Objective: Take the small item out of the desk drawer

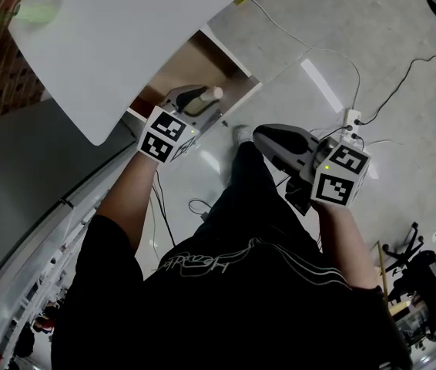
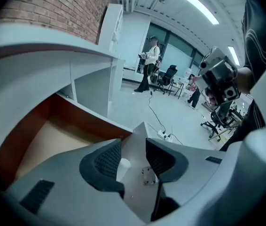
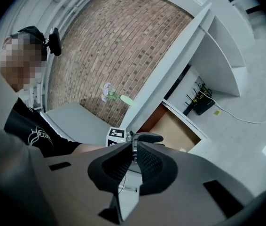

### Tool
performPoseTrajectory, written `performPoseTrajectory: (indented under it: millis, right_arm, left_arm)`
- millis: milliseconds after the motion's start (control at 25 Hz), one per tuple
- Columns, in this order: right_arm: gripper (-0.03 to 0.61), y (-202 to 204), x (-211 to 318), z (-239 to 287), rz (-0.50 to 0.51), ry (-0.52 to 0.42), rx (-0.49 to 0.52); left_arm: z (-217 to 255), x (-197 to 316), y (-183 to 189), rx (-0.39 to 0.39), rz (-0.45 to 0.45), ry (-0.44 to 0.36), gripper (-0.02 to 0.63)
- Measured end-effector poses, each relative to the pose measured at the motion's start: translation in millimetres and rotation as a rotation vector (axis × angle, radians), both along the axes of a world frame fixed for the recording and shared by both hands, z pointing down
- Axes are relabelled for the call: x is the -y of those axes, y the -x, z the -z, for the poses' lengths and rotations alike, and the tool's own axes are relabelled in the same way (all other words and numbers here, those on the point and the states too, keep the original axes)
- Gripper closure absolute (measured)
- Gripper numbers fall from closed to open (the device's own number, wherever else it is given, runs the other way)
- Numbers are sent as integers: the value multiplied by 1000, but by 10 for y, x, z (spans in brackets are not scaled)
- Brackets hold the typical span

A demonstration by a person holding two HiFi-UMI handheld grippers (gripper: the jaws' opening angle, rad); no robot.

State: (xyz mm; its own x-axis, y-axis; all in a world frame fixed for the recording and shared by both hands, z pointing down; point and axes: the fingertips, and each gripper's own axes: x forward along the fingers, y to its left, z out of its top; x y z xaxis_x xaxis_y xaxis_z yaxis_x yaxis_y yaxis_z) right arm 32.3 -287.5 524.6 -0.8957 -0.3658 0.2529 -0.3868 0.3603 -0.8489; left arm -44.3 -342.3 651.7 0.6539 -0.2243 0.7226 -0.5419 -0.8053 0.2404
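The desk drawer stands pulled out under the white desktop, and its brown wooden inside shows bare. My left gripper hovers over the drawer's front corner. A small white item sits at its tip. In the left gripper view the jaws of the left gripper stand apart. The white item lies against the left pad, clear of the right one. My right gripper hangs over the floor to the right of the drawer. Its pads are together with nothing between them.
A power strip and cables lie on the glossy floor to the right. An office chair stands at the lower right. A grey surface and a brick wall are at the left. A person stands far off.
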Motion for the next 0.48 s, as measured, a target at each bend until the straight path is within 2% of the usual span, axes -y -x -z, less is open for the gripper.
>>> performPoseTrajectory:
  millis: [200,480]
  right_arm:
    - [522,54,-31,-152,39,16,41]
    - [522,55,11,-277,39,24,94]
  left_arm:
    - [-446,101,67,80,-46,48,395]
    - [-965,44,47,119,-110,146,357]
